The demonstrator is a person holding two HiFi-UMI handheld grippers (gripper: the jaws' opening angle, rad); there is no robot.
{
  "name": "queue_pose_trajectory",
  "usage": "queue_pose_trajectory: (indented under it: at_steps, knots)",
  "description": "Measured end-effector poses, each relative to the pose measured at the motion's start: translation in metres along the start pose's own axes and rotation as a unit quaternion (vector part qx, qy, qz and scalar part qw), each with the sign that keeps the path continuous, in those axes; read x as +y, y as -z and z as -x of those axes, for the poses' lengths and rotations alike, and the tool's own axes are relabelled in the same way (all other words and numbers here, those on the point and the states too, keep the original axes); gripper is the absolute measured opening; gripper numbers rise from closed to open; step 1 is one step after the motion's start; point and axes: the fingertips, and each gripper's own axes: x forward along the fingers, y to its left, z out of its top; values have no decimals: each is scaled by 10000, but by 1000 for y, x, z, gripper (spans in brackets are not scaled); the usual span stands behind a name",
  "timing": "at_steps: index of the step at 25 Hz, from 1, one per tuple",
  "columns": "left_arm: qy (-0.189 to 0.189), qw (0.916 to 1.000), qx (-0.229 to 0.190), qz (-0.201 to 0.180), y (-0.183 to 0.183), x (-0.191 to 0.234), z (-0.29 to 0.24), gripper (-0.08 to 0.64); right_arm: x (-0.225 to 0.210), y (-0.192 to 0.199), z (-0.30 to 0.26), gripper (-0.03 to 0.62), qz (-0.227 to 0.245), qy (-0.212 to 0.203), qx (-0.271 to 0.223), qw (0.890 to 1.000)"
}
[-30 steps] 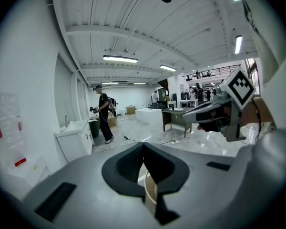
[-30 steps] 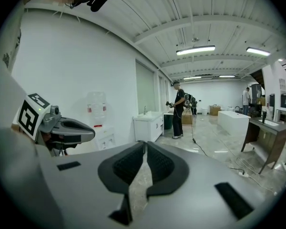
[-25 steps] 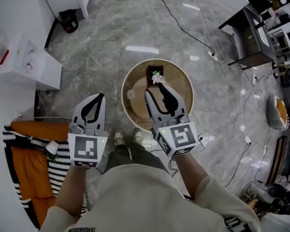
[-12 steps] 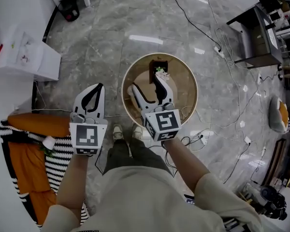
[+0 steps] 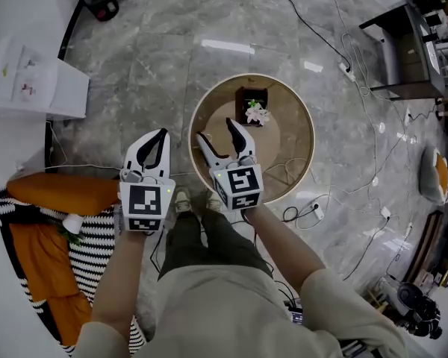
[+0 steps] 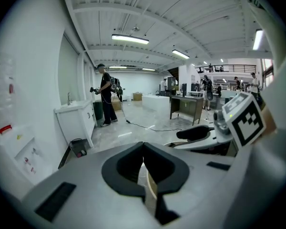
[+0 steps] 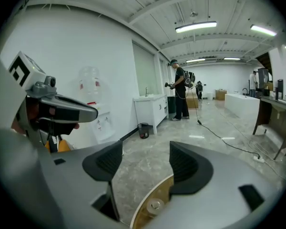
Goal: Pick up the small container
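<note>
Reaching over a low round table (image 5: pixel 280 129), a person poises the right gripper (image 5: pixel 215 130) above the tabletop's 9 o'clock edge. Its jaws are spread wide, having just been opening, and nothing is pressed between the pads.

The right gripper view explains the pose. A small container (image 7: pixel 155 205), round and pale with a shiny top, sits on the wood close to the rim. It lies low in the gap between the two jaws and apart from both. The opening looks set to straddle it, so this appears to be the approach, with the grasp not yet made. In the head view the container seems to lie beneath that gripper and cannot be picked out.

At 12 o'clock on the table stands a dark square planter (image 5: pixel 254 104) with a white flower, well apart from the gripper and probably no part of the job.

The left gripper (image 5: pixel 159 134) hangs farther out along the 9 o'clock line, past the rim and over the marble floor (image 5: pixel 157 58). Its jaws meet at the tips and carry nothing, which suggests it is parked clear of the work. The person's shoes (image 5: pixel 183 199) stand at the table's 6 o'clock.

Because the container sits so near the rim, a jaw that brushes it on the way down could push it off.
</note>
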Motion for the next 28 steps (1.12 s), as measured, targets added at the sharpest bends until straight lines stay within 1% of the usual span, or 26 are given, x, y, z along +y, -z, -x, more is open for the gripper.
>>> queue_pose_trajectory:
  at_steps: [3, 8, 11, 15, 18, 22, 25, 28]
  knots:
    - [123, 9998, 162, 37, 27, -1, -21, 6, 1, 35, -25, 273, -24, -51, 260, 9996]
    - [303, 9982, 508, 36, 85, -6, -53, 6, 3, 91, -59, 282, 6, -77, 594, 9982]
    - [373, 9970, 672, 78, 118, -10, -69, 6, -1, 132, -78, 292, -102, -96, 847, 9963]
    - [457, 9949, 883, 164, 161, -11, -91, 6, -9, 179, -102, 307, -111, -5, 1086, 9940]
    - [491, 9935, 1013, 162, 190, -13, -103, 6, -17, 205, -114, 313, -272, 171, 1178, 9925]
    - [505, 9918, 1155, 205, 222, -16, -115, 6, -33, 240, -130, 316, -206, 500, 1242, 9908]
    - [493, 9903, 1284, 190, 240, -21, -118, 6, -36, 262, -139, 321, -355, 477, 1233, 9906]
    - [494, 9895, 1341, 209, 254, -25, -117, 6, -37, 280, -147, 324, -329, 471, 1245, 9906]
